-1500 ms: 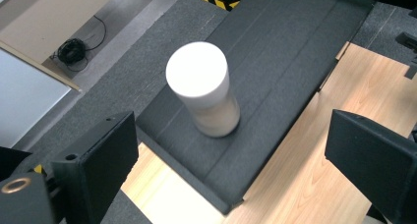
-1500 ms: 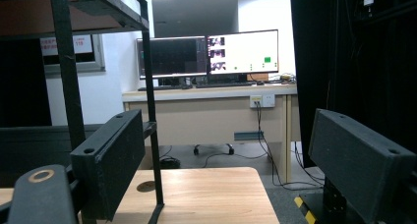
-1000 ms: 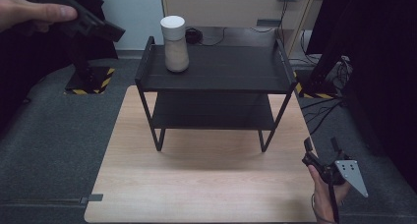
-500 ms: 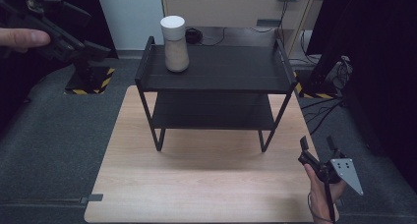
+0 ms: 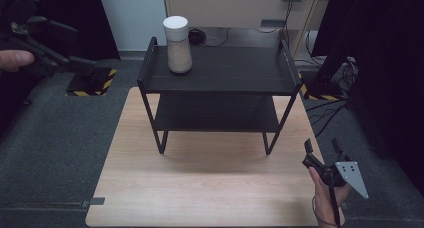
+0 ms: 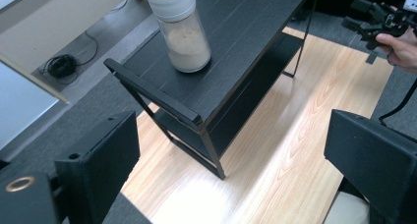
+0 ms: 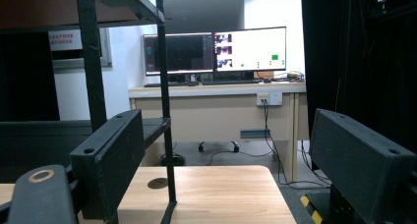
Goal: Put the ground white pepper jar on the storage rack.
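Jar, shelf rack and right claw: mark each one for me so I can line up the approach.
jar (image 6: 185,40), left gripper view, on its clear body holding pale powder
shelf rack (image 5: 235,70), high view, on the bare top shelf
right claw (image 5: 321,147), high view, midway between its two open fingertips

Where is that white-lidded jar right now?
In the high view, the jar stands upright on the black shelf's top tier, near its left end.

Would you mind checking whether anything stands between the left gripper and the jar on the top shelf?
Nothing visible does. The left gripper, jaws open, looks straight down on the jar; the shelf's raised end rail sits below that line.
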Demonstrator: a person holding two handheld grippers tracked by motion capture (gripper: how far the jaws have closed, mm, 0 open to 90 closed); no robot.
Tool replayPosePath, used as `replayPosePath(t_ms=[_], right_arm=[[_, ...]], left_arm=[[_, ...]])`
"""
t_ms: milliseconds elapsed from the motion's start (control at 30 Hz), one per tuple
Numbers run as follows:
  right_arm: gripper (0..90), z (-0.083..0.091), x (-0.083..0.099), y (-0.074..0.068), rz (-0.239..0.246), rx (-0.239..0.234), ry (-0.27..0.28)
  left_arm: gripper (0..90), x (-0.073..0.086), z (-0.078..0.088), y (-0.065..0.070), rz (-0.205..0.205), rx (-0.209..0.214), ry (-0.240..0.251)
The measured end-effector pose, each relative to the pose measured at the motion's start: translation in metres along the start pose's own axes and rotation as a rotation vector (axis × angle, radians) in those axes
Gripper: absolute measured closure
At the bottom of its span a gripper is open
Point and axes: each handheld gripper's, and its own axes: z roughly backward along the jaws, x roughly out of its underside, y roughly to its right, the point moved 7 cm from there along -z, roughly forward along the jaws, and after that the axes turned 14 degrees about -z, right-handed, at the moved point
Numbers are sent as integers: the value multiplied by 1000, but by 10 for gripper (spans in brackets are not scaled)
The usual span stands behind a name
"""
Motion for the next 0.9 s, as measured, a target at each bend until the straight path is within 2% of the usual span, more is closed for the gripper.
replayPosePath(t_ms=[167, 333, 600, 733, 900], right_arm=[[136, 1, 0, 1, -6, 9, 2], [136, 2, 0, 2, -9, 14, -2], [136, 2, 0, 3, -3, 16, -4], [136, 1, 1, 2, -2, 14, -9], [136, 0, 1, 2, 0, 12, -9]], left_arm=[[58, 18, -13, -1, 13, 19, 41], [57, 34, -24, -1, 29, 33, 46], [57, 62, -26, -2, 73, 37, 77], [57, 68, -25, -4, 84, 34, 91], [56, 66, -28, -5, 78, 35, 88]])
